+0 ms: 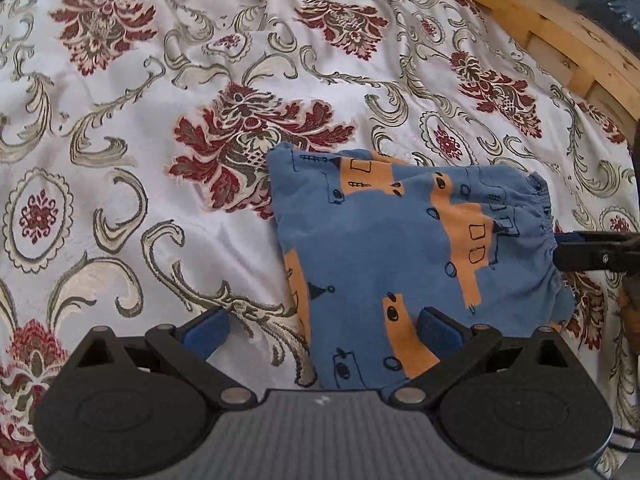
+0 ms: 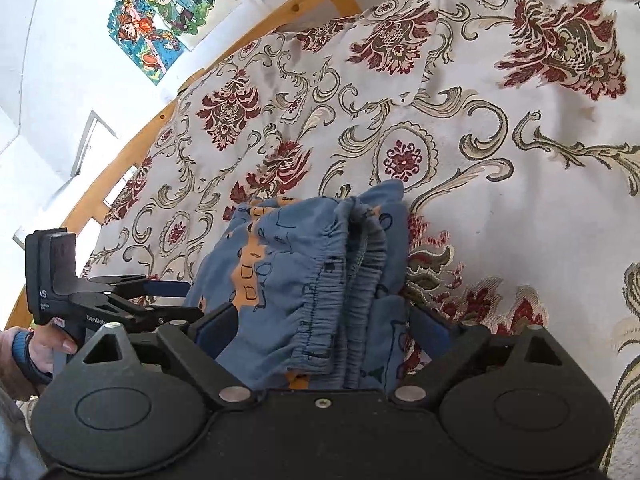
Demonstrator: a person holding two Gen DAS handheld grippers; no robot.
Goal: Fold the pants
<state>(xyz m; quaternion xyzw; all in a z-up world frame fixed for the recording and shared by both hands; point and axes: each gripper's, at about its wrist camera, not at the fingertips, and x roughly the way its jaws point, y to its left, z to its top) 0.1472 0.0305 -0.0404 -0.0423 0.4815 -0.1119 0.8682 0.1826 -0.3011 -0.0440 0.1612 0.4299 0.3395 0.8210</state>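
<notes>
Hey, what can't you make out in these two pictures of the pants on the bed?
- Left wrist view: the pants' near edge, hidden behind the left tongs.
- Right wrist view: the inner folded layers, covered by the bunched waistband.
- Right wrist view: the person's hand, cut off by the frame edge.

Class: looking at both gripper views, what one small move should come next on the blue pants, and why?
Probably draw the right gripper back: its open jaws straddle the elastic waistband, and the pants already lie folded in a compact bundle on the bedspread.
</notes>
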